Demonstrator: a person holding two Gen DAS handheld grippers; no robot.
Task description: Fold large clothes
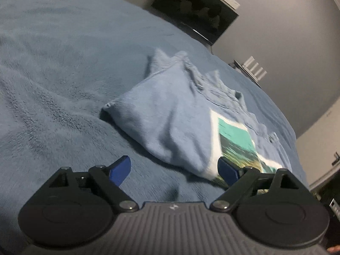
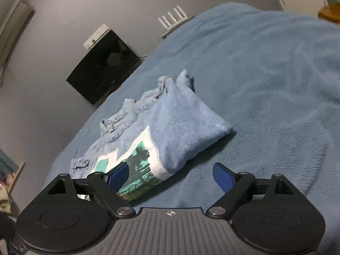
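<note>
The left gripper (image 1: 173, 171) hangs released over the blue blanket (image 1: 53, 97) on the bed, its blue pads (image 1: 120, 170) spread wide with nothing between them. Just ahead of it and slightly to its right lies the jacket (image 1: 170, 114), a pale blue denim piece folded into a compact bundle with a printed patch (image 1: 235, 142) in teal, green and white showing on its near side. The gripper's right pad sits in front of the patch's near corner; whether it touches the cloth cannot be told.

The right gripper (image 2: 172, 176) is likewise released, pads apart and empty. The jacket (image 2: 180, 127) lies just ahead of it and to its left, with the patch (image 2: 140, 165) nearest its left pad (image 2: 119, 175), which overlaps the print in the view. The folded edge of the bundle points off to the gripper's right, resting flat on the blanket (image 2: 276, 95).

Beyond the jacket, past the bed's far edge, a dark screen (image 2: 104, 65) leans against the grey wall (image 2: 63, 10), and a white router (image 2: 173, 19) with upright antennas stands near it.
</note>
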